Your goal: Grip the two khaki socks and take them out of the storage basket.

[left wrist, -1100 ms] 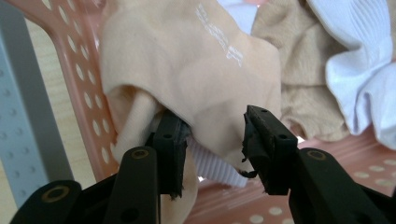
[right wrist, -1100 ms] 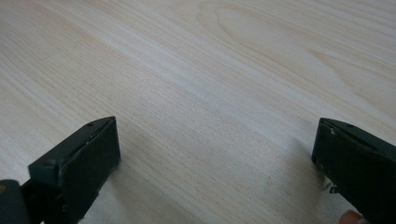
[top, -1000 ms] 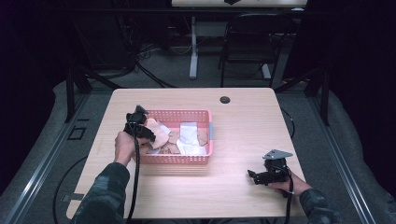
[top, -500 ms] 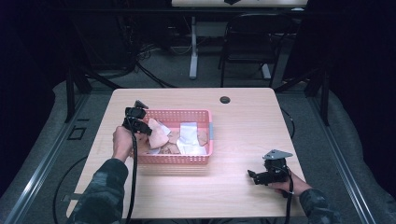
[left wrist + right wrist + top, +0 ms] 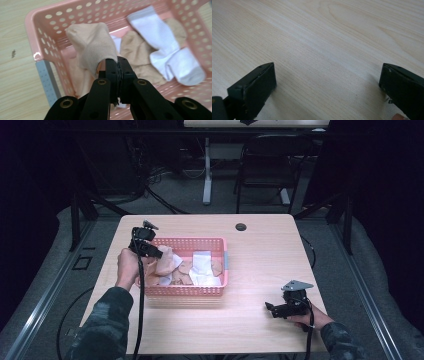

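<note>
Left gripper (image 5: 117, 65): jaws clenched together, pinching the edge of a beige fabric sock (image 5: 93, 47). Sock raised above the basket contents, hanging bunched from the pads, toe end uppermost in the left gripper view. In the high view, left gripper (image 5: 159, 254) positioned over the left end of the basket, with the beige fabric sock (image 5: 166, 261) draped just beside it and the cable trailing down along the forearm. Jaws just closed within the last second, sock between them.

Below the grip: pink perforated plastic basket (image 5: 42, 32), rectangular, resting on the light wooden table (image 5: 15, 75). A grey label strip (image 5: 47, 80) fixed to the near corner wall. Inside: a white ribbed sock (image 5: 165, 47) lying along the right side, and further beige socks (image 5: 136, 52) flat on the floor between the white one and the held one. In the high view, pink basket (image 5: 220, 265) left of table centre.

Right gripper (image 5: 327, 82): jaws released, standing wide apart, nothing between them, bare wood grain beneath. In the high view, right gripper (image 5: 272, 309) low over the table (image 5: 260, 260) near its front right corner, well apart from the basket, grey three-cornered plate on top.

Far edge of table: small dark round grommet (image 5: 241, 226).
</note>
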`<state>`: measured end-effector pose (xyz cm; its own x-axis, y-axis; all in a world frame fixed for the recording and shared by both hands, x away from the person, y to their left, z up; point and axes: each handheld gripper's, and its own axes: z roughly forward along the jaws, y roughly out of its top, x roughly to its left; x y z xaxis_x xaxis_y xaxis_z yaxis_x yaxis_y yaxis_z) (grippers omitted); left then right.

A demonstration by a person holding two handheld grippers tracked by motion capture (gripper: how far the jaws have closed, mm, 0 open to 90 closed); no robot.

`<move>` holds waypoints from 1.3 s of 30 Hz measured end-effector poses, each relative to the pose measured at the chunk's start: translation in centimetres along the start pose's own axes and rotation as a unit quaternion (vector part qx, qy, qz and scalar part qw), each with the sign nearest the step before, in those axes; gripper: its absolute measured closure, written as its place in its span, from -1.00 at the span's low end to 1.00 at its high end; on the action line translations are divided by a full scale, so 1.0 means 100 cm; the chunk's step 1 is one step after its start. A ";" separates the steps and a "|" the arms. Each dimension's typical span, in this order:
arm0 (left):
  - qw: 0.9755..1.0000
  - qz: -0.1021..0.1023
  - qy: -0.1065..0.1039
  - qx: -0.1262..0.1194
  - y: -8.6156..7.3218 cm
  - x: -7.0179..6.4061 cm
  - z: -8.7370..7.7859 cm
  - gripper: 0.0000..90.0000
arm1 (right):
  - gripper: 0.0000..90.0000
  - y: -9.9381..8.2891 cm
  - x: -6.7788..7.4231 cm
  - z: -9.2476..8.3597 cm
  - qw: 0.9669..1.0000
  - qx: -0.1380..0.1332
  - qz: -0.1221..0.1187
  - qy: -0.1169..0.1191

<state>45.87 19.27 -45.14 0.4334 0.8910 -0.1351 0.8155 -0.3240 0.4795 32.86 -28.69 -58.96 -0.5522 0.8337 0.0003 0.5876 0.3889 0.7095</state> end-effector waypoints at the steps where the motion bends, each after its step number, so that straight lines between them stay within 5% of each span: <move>1: 1.000 0.004 0.001 0.002 0.001 0.000 -0.002 0.96 | -0.99 0.000 0.000 0.000 1.000 0.000 0.000 0.000; 15: 1.000 0.013 -0.005 -0.009 0.008 0.005 -0.034 0.96 | -0.99 0.000 0.000 0.000 1.000 0.001 0.000 0.000; 39: 0.999 0.040 0.017 -0.017 0.028 0.010 -0.099 0.96 | -0.99 0.000 0.000 0.000 1.000 0.001 0.001 0.000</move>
<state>44.74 22.39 -35.35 0.4822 0.8735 -0.0663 0.7656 -0.3834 0.5166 32.86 -28.69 -58.96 -0.5521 0.8338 0.0019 0.5892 0.3885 0.7084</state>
